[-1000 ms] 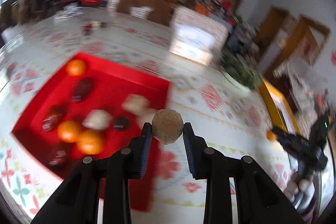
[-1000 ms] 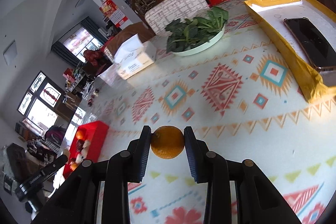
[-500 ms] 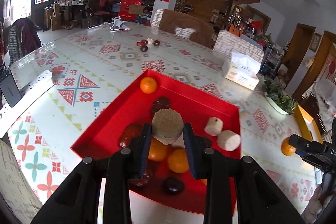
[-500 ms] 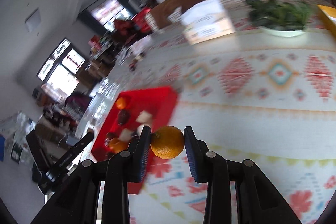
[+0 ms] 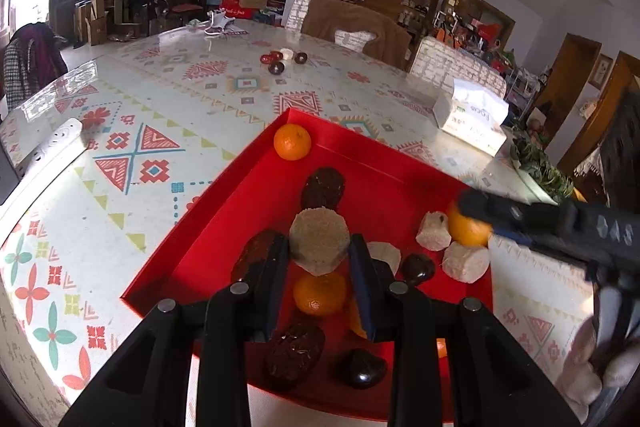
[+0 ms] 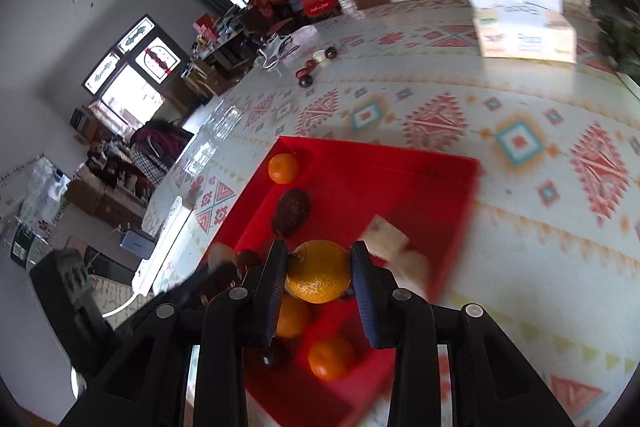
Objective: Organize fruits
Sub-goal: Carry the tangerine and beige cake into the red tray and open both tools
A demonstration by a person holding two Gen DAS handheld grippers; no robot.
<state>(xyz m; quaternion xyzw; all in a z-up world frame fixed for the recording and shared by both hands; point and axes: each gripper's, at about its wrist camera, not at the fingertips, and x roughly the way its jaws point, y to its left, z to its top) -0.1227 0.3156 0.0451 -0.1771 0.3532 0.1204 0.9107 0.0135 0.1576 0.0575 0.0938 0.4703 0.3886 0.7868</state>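
Over the red tray (image 5: pixel 224 211), left tongs (image 5: pixel 319 251) hold a beige lump (image 5: pixel 319 241), right tongs (image 6: pixel 319 273) an orange (image 6: pixel 319 271); release each low onto bare tray floor.

Right claw (image 5: pixel 476 215) motion-blurred over an orange (image 5: pixel 466 227), perhaps gripping it, leafy greens (image 6: pixel 618 39) cut off

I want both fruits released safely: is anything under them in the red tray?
Yes. Below the beige fruit lies an orange; below the held orange, another orange. Red tray.

left tool (image 5: pixel 319 253): jaws clamped, loaded; right tool (image 6: pixel 319 271): jaws clamped, loaded; both angled down
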